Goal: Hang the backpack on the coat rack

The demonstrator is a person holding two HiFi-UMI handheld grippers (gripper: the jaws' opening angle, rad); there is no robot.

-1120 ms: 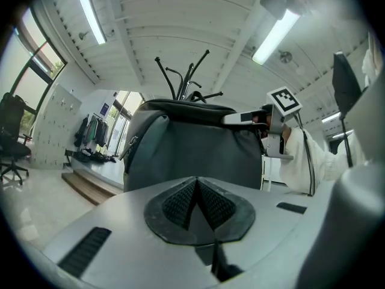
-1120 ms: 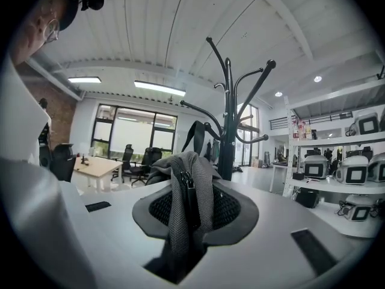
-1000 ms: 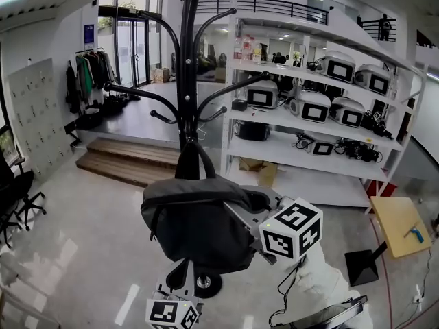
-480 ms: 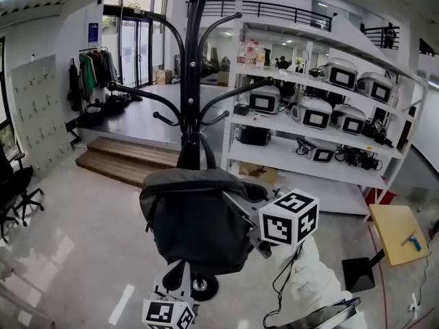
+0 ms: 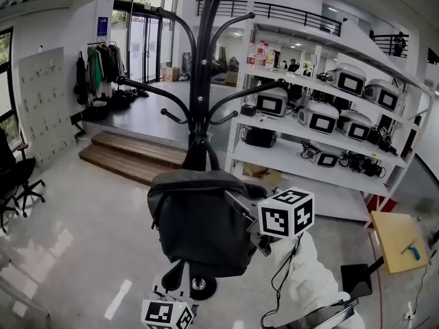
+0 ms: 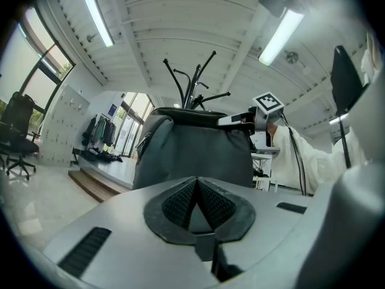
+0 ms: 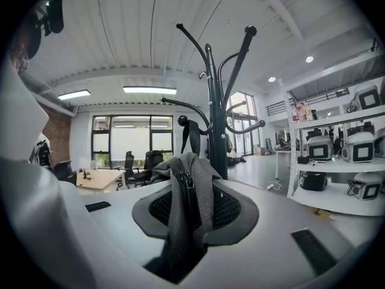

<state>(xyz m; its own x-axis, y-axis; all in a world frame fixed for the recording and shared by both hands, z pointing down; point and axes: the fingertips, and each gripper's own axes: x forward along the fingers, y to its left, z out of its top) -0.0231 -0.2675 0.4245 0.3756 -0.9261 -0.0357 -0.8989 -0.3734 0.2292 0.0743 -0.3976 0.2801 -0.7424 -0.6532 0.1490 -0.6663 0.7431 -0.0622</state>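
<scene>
Gripping the dark grey backpack (image 5: 199, 225) clear of the floor, right in front of the pole of the black coat rack (image 5: 201, 81), below its curved hooks. Top carry loop (image 5: 197, 153) standing up along the pole; cannot tell whether caught on a hook. Clamped on a fold of mesh fabric with a zipper at the bag's upper right edge: the right gripper (image 7: 191, 212). Tucked under the bag's near bottom: the left gripper (image 6: 196, 202), jaws pressed together at the tips, nothing between them, bag wall just beyond. White sleeve (image 5: 309, 279) behind the right gripper. Further right, white shelving (image 5: 298, 162) loaded with boxy screen devices. Far left, wooden steps (image 5: 130, 160), a clothes rail (image 5: 103, 60) beyond them, an office chair (image 5: 14, 184) at the left edge. Near right, a small wooden table (image 5: 391, 244) carrying a blue tool (image 5: 413, 232)
</scene>
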